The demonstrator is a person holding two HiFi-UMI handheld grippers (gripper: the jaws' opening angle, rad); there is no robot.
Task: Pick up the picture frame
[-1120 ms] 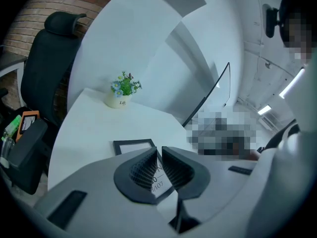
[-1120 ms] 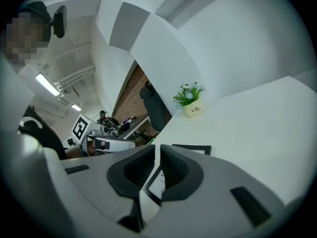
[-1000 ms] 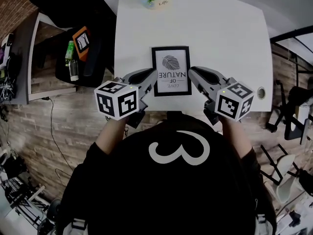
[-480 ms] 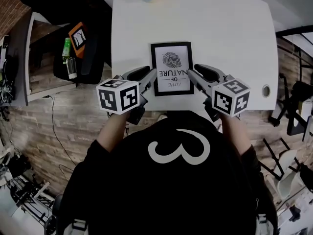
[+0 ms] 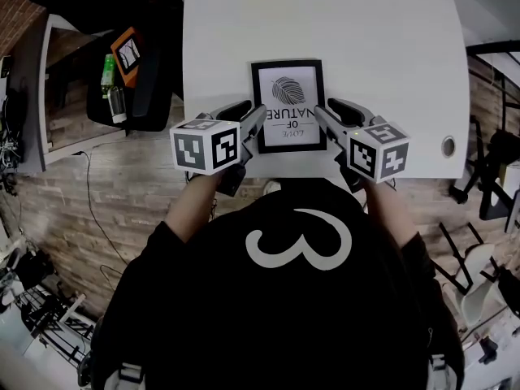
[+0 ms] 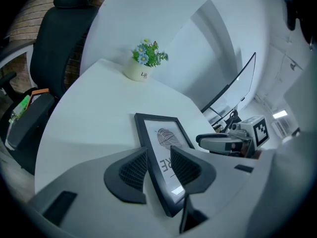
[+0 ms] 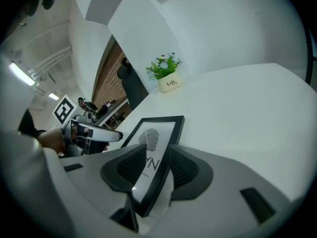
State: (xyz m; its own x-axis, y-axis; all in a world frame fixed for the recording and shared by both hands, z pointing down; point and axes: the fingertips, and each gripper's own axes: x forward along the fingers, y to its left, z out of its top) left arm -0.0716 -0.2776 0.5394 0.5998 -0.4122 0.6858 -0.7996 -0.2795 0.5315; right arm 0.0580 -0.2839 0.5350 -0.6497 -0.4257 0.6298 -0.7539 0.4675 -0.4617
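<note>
A black picture frame (image 5: 288, 104) with a fingerprint print and the word NATURE lies flat on the white table (image 5: 374, 47), close to its near edge. My left gripper (image 5: 257, 125) straddles the frame's left edge (image 6: 166, 138). Its jaws are opening, with the black rail between the pads and a little space on both sides. My right gripper (image 5: 322, 120) straddles the right edge (image 7: 151, 135) and is open, with a gap between the rail and the pads. Seen from each gripper, the other one (image 6: 225, 142) (image 7: 91, 133) sits across the frame.
A small white pot of flowers (image 6: 141, 71) (image 7: 168, 81) stands at the table's far edge. A black office chair (image 5: 142, 71) left of the table carries an orange item (image 5: 130, 54) and a green bottle (image 5: 108, 70). A cable hole (image 5: 448, 145) sits in the near right corner.
Both grippers have sunk toward the table and closed in on the frame's two side edges. The frame itself lies where it was on the table.
</note>
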